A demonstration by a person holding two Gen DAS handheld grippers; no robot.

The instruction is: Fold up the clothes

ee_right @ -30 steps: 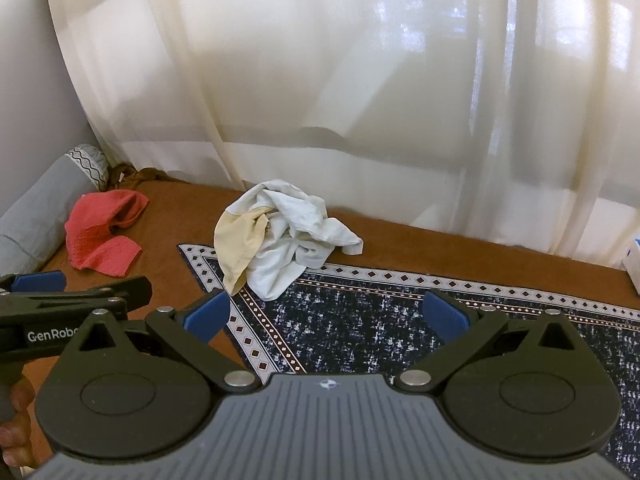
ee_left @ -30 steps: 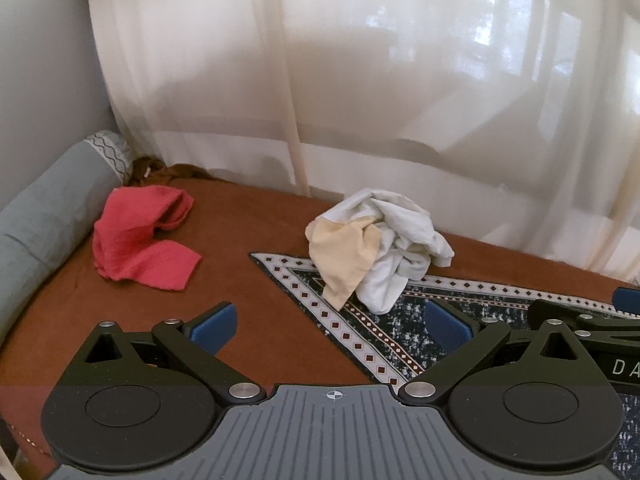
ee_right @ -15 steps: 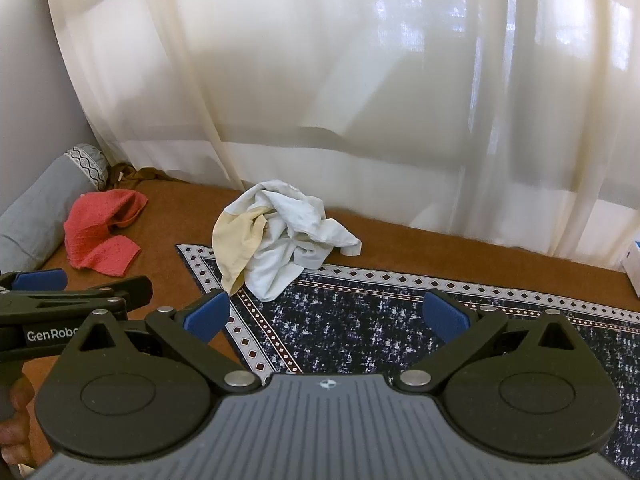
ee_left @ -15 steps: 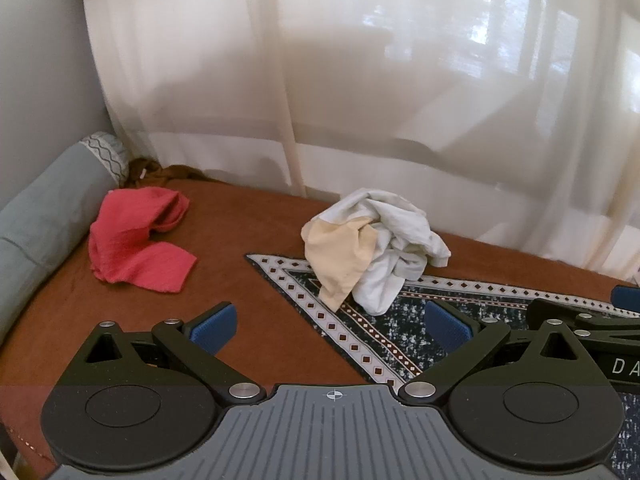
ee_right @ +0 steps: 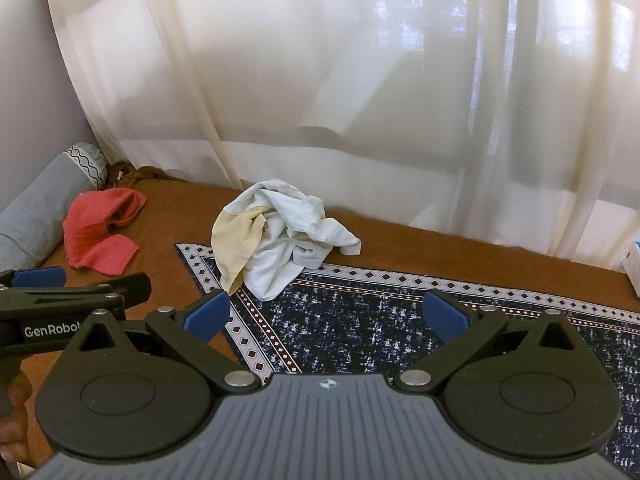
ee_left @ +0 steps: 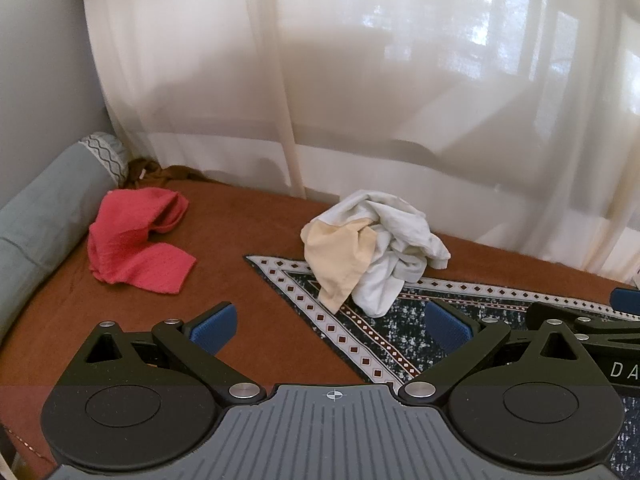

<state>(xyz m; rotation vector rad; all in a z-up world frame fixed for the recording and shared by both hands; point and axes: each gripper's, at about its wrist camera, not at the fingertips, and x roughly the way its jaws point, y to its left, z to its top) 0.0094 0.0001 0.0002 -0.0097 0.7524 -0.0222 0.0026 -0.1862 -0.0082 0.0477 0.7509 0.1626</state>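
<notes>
Two claws spread wide and empty, left claw [ee_left: 332, 326], right claw [ee_right: 326, 314], crumpled white-and-yellow garment [ee_left: 372, 248] lying well ahead of both

Daylight glows through sheer cream curtains [ee_right: 360, 100] behind a brown-covered bed [ee_left: 248, 220], where a dark patterned rug [ee_right: 400, 332] lies and a grey bolster [ee_left: 44, 216] rests along the pale wall [ee_left: 40, 60] at its left edge.

Both claws gape wide — left claw [ee_left: 328, 326], right claw [ee_right: 326, 316].
</notes>
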